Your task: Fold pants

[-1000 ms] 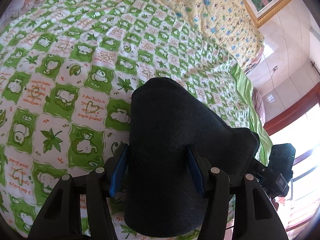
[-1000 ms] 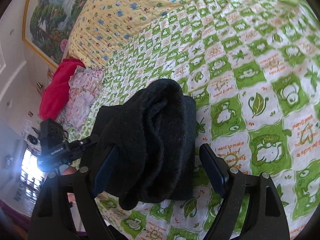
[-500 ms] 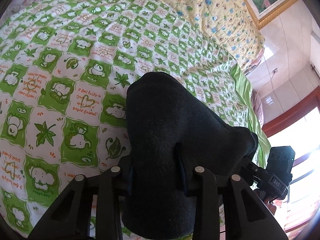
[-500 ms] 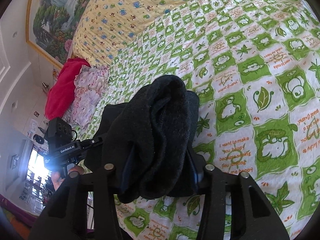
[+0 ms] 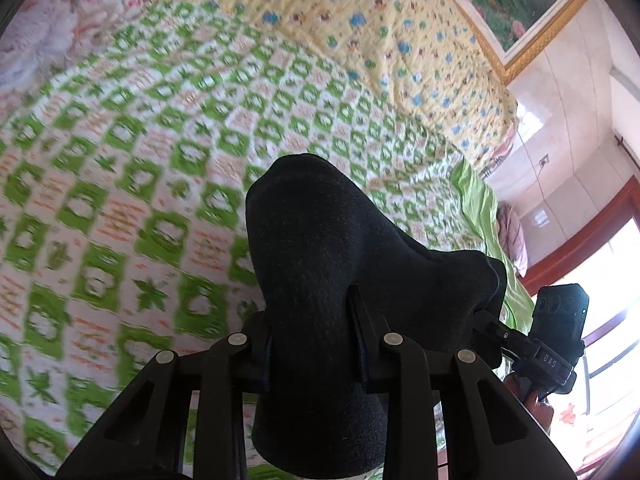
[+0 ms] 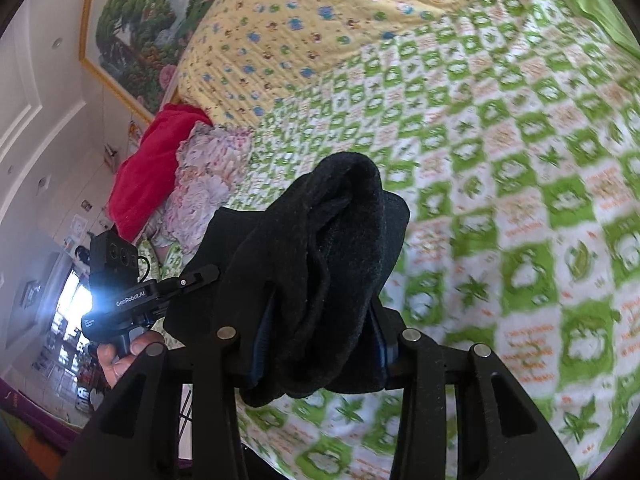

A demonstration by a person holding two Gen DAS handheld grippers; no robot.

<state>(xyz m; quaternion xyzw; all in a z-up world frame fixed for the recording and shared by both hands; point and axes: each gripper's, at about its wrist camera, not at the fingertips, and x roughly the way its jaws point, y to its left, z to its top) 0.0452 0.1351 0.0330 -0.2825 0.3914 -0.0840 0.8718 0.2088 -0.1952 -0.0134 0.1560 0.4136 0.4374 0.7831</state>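
The black pants are bunched up and held between both grippers above the bed. My left gripper is shut on one end of the pants, which bulge up over the fingers and hide the fingertips. My right gripper is shut on the other end of the pants, a thick folded wad of cloth. The right gripper shows at the right edge of the left wrist view. The left gripper shows at the left of the right wrist view.
The bed carries a green and white checked quilt and a yellow patterned blanket at its far end. A red cloth and a floral pillow lie at the bed's side. A framed picture hangs on the wall.
Both grippers closed on the pants and lifted them; one second ago both were open around the cloth. The bed now blurs with motion.
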